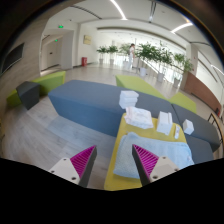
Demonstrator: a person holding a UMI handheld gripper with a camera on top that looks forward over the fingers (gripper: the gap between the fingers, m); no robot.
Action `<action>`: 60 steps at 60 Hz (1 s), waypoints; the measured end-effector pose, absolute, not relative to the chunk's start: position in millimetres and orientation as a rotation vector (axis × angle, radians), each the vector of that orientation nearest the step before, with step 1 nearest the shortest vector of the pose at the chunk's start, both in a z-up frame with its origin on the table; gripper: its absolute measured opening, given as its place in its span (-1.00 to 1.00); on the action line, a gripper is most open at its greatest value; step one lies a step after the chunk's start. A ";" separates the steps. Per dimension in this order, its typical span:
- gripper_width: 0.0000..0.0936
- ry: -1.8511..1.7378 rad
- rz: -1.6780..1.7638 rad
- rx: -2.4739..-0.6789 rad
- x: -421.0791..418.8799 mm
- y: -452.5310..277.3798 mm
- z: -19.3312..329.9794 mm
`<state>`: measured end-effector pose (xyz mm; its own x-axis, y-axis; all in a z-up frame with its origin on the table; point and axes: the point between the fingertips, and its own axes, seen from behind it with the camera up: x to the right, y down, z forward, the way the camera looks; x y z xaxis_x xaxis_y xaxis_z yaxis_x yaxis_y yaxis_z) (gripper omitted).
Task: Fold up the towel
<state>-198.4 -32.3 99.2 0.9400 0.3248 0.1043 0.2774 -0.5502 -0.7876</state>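
The hand-held gripper [112,166] is held wide and empty; the towel [150,158] just ahead must next be approached and gripped.

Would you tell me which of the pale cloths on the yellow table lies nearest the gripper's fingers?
The light blue towel, lying flat just ahead of the open gripper. The white folded cloths sit farther back on the yellow table.

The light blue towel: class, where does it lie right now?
In the gripper view, the light blue towel lies flat on the yellow table, just beyond the open tool, with white folded items farther along the table.
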 end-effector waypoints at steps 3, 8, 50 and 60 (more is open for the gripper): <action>0.50 -0.383 0.021 -2.230 -177.2 -17.4 74.1; 0.36 -0.359 0.005 -2.242 -165.8 2.6 51.0; -0.98 -0.376 0.057 -2.272 -151.0 27.6 -4.3; -0.98 -0.263 0.086 -2.143 -98.2 40.8 79.3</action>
<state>-98.2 40.8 79.3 0.9744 0.2210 0.0401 0.1553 -0.5335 -0.8314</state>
